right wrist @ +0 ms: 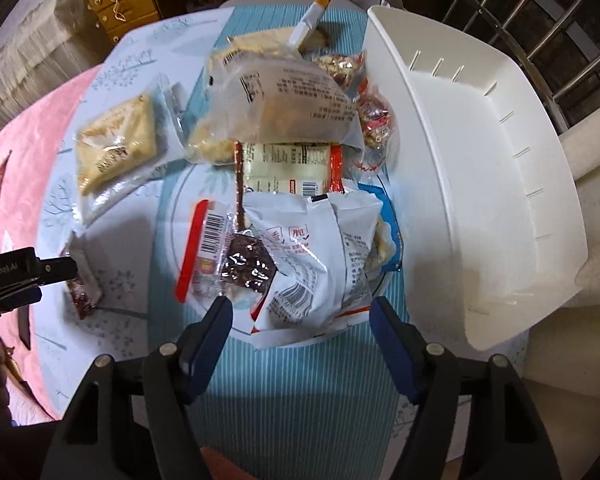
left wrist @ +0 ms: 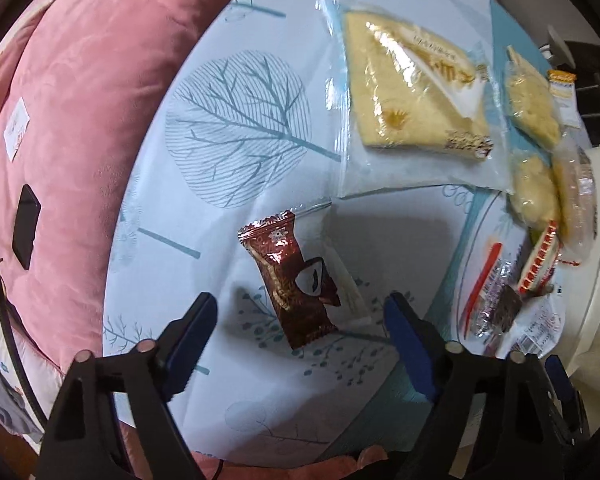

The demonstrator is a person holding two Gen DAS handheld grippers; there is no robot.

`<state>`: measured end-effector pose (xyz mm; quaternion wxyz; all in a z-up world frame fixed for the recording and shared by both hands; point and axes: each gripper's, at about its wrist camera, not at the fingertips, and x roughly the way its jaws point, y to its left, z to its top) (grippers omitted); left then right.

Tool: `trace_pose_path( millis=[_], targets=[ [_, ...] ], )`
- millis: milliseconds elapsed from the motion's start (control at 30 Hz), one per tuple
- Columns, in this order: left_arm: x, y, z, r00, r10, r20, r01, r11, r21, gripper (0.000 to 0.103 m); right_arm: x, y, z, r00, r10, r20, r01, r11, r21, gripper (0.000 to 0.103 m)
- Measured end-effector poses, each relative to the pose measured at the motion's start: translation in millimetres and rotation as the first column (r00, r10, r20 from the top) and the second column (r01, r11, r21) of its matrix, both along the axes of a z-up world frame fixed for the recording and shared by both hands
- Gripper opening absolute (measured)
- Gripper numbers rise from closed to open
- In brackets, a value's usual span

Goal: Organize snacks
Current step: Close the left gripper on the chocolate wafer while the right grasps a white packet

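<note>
While the snacks lie scattered over a blue tree-print tablecloth [left wrist: 236, 128], poised above them with jaws apart and nothing between: left gripper [left wrist: 300, 312] over a brown foil-wrapped bar [left wrist: 296, 280], right gripper [right wrist: 302, 316] over the near edge of a heap of packets. Lying flat on the cloth, the brown bar, one end overlapping a small white packet [left wrist: 346, 292], well apart from the rest. Further off, a clear-wrapped yellow cake wedge [left wrist: 412, 92]; beside it, the pile, topped on the near side by a white printed pouch [right wrist: 320, 256] and a crinkled clear wrapper with a dark square [right wrist: 246, 270] inside. Tipped up at the right, an empty white plastic bin [right wrist: 500, 168], touching the cloth's edge; a pink cushion [left wrist: 80, 112] at the left. Likely light and slippery, that foil bar, stiff enough along its length to be pinched across the narrow middle rather than by the crimped ends. Softer and crushable, probably, the pouches and cake: best taken by a sealed seam or a loose corner, gently, lest the contents break.
</note>
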<state>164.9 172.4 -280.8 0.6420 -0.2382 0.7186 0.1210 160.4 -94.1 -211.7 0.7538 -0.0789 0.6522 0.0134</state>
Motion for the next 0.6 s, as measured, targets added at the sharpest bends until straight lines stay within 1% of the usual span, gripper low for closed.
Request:
trace_pose_path(
  millis=[133,167,200,267,333,400,467,500,533,600],
  targets=[
    [5.1,-3.0,-12.7,1.0,-0.014,-0.024,0.014,1.0,0.0,0.077,5.0,-0.8,-12.2,1.0,-0.004,-0.022,0.004,1.0,-0.009,0.06],
    [5.5,-3.9,-14.8,1.0,-0.015,-0.027,0.015,1.0,-0.001,0.076,5.7,-1.1,-14.4,1.0,-0.002,-0.025,0.002,1.0,-0.015,0.06],
    [6.2,-4.4,-17.8,0.999,-0.012,-0.03,0.012,1.0,-0.002,0.071,6.5,-1.7,-17.1,1.0,-0.001,-0.028,0.001,1.0,-0.027,0.058],
    [4.2,2.3,-17.6,0.999,0.005,-0.033,-0.005,1.0,0.0,0.056,7.5,-3.4,-21.2,0.999,-0.002,-0.033,0.001,0.999,-0.04,0.052],
    [4.9,3.9,-23.0,0.999,0.011,-0.041,-0.011,1.0,0.0,0.051,7.7,-5.8,-24.5,0.999,-0.003,-0.032,0.001,0.999,-0.051,0.045],
    [2.9,8.2,-25.8,0.999,0.018,-0.035,-0.018,1.0,0.003,0.046,7.9,-5.1,-25.1,1.0,0.011,-0.019,-0.012,0.998,-0.06,0.043],
    [7.7,8.0,-25.4,0.999,0.022,-0.032,-0.022,1.0,0.005,0.044,7.3,-3.2,-24.9,0.999,0.029,-0.013,-0.03,0.997,-0.072,0.039],
    [8.1,8.8,-26.4,0.999,0.022,-0.032,-0.022,1.0,0.008,0.043,7.2,-2.2,-24.5,0.999,0.038,-0.008,-0.038,0.996,-0.08,0.034],
    [8.1,10.1,-26.6,0.999,0.024,-0.03,-0.024,1.0,0.01,0.042,8.0,-1.6,-23.9,0.999,0.045,-0.005,-0.045,0.995,-0.087,0.026],
    [6.9,10.1,-21.0,0.999,0.027,-0.032,-0.027,1.0,0.009,0.039,7.4,0.0,-22.4,0.998,0.065,-0.003,-0.065,0.994,-0.087,0.025]
  ],
)
